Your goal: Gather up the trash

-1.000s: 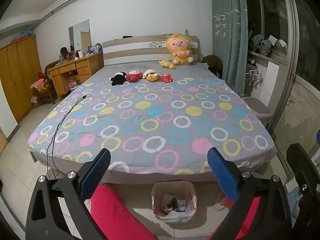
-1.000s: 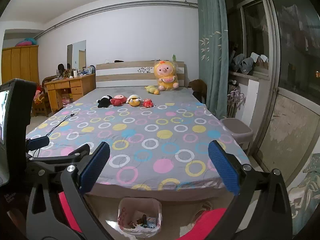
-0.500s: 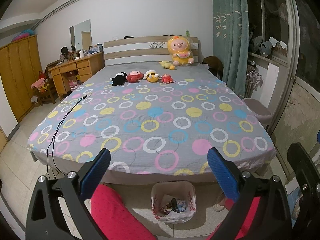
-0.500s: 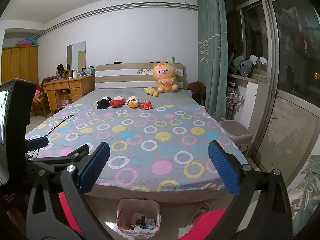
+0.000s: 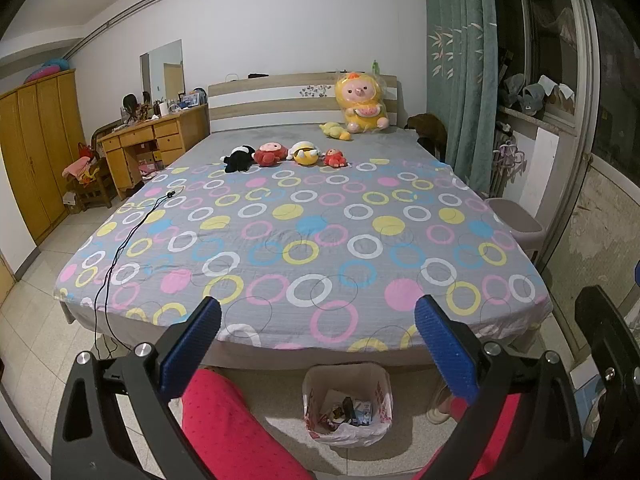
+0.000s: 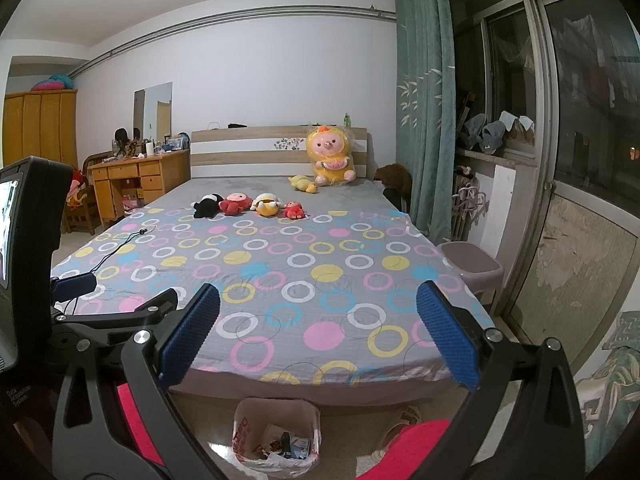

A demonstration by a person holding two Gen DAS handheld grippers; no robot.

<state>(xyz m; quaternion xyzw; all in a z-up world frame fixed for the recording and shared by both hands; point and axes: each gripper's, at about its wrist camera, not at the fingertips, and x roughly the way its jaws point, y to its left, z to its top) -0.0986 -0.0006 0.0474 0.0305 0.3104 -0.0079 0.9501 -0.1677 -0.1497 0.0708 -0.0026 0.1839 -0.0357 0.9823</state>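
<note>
A trash bin lined with a white plastic bag stands on the floor at the foot of the bed and holds several scraps; it also shows in the right wrist view. My left gripper is open and empty, held above the bin. My right gripper is open and empty too, a little higher, facing the bed. No loose trash shows on the bed cover.
Plush toys and a big yellow doll lie near the headboard. A black cable trails off the bed's left edge. A pink stool stands by the curtain on the right. A wooden desk and wardrobe are left. Red-clad legs are below.
Both views have drifted slightly; the bed and bin sit a little lower in the right wrist view. Both grippers stay open and empty.
</note>
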